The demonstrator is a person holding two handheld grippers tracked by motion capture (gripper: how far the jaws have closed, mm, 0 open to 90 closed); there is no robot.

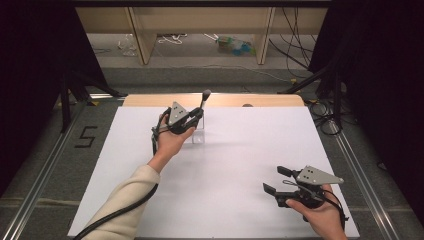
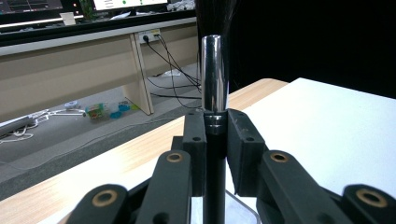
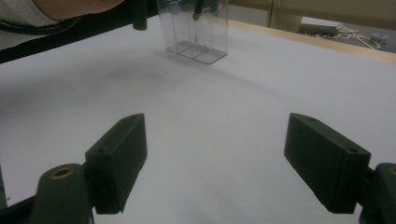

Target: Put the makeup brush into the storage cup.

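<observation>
My left gripper is shut on a makeup brush held upright, with a black handle, a shiny silver ferrule and dark bristles on top. The jaws clamp the handle just below the ferrule. Directly under it, a clear plastic holder with compartments stands on the white table. In the right gripper view the dark lower end of the handle reaches into the holder's top. My right gripper hovers near the table's front right, open, with nothing between its jaws.
The white sheet covers the table, and a wooden strip shows along its far edge. Beyond are a wooden bench, loose cables and small litter on the floor. Dark curtains flank both sides.
</observation>
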